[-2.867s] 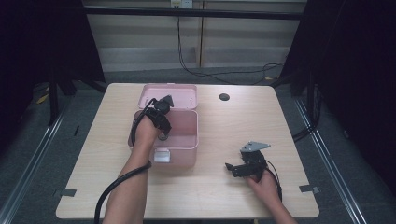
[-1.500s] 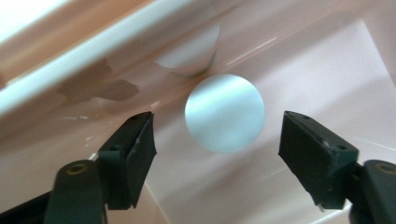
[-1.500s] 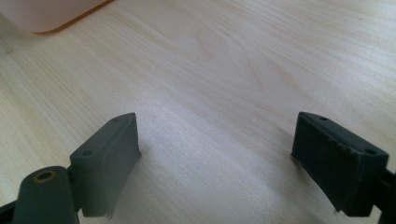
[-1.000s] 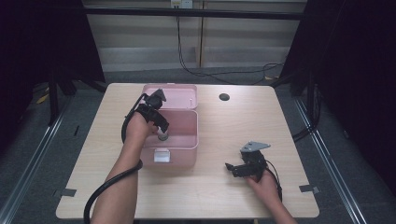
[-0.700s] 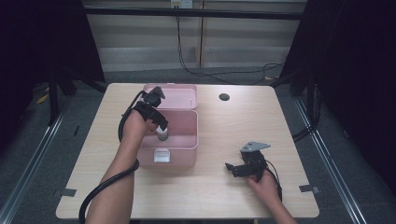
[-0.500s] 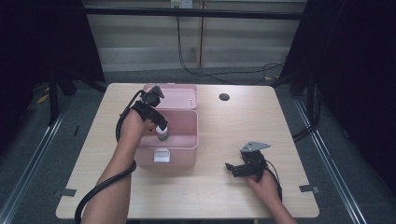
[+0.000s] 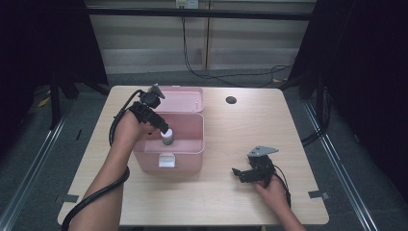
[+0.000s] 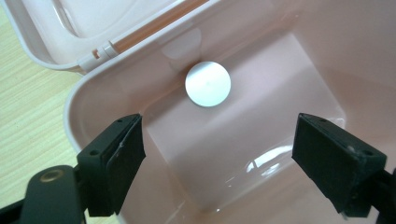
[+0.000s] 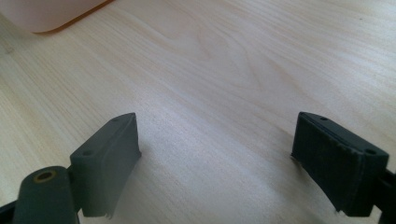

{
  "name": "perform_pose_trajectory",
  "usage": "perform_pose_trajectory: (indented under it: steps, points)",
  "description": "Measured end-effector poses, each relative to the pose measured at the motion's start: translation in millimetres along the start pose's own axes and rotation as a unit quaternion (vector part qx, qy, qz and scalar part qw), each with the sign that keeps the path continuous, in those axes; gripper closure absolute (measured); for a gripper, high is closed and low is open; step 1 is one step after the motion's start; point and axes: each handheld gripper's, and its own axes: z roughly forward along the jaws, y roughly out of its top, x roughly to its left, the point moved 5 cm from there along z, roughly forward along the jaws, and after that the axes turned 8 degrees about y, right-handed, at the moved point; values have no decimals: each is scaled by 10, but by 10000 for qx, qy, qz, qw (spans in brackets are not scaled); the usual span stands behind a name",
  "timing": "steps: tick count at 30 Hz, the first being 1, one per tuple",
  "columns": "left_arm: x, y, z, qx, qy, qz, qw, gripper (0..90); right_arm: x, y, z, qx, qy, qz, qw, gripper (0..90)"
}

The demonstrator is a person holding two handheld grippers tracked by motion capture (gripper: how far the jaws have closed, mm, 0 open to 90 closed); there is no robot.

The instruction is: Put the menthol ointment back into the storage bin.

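- We are holding our left gripper [image 8: 217, 163] over the open pink box [image 7: 192, 154], jaws spread wide and empty.
- A white-capped bottle [image 8: 208, 84] is standing inside the box by its hinge wall; its body is hiding beneath the cap.
- Our right gripper [image 9: 217, 163] is resting wide open over the bare table [image 9: 261, 60].

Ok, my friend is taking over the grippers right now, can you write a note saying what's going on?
Left gripper: open, empty, above the open pink plastic box.
Right gripper: open, empty, resting low on the light wooden table.
Small white-capped bottle: standing upright inside the box, near its hinge wall, free of the jaws.
Done: bottle is in the box.
Left, probably: draw the left gripper clear and shut the pink lid.
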Motion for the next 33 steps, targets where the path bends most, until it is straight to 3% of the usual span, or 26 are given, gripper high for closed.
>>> perform_pose_trajectory:
  steps: [13, 15, 31, 33]
  points:
    - [96, -172, -220, -172, -99, -50, 9998, 166, 1, 0, 0, 1, 0, 8, 10000, 142]
    - [120, -203, -242, -192, -86, 12, 9998, 166, 0, 0, 0, 0, 0, 0, 10000, 142]
    - [311, -453, -363, -416, -78, -161, 9990, 167, 1, 0, 0, 1, 0, 7, 10000, 141]
    - [340, -491, -371, -396, -64, -105, 9991, 167, 0, -1, 0, 0, 1, 0, 10000, 142]
